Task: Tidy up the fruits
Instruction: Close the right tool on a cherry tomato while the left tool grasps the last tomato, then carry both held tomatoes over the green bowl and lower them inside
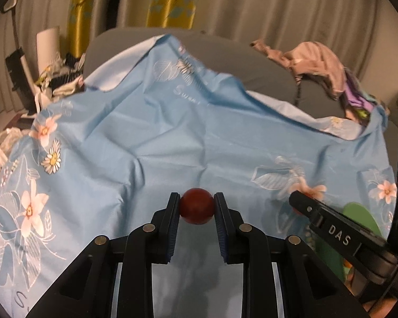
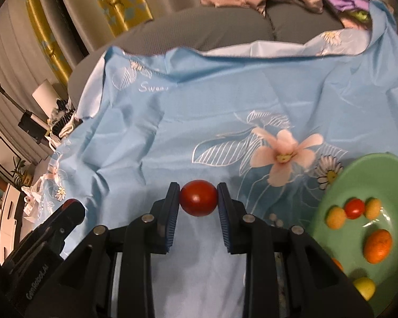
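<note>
both grippers are hovering level over the blue cloth (image 1: 151, 132): left gripper (image 1: 197, 206) is clamping a dark red fruit (image 1: 197, 210), right gripper (image 2: 198, 198) is clamping a red tomato (image 2: 198, 198).

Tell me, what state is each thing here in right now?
Left gripper: shut on a dark red fruit.
Right gripper: shut on a red fruit.
Green plate: holds several small fruits.
Blue floral cloth: spread out, wrinkled.

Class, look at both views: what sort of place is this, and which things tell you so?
Probably a lived-in home room: a grey sofa draped with a light-blue floral cloth, pleated beige curtains behind, and loose pinkish clothing on the sofa.
</note>
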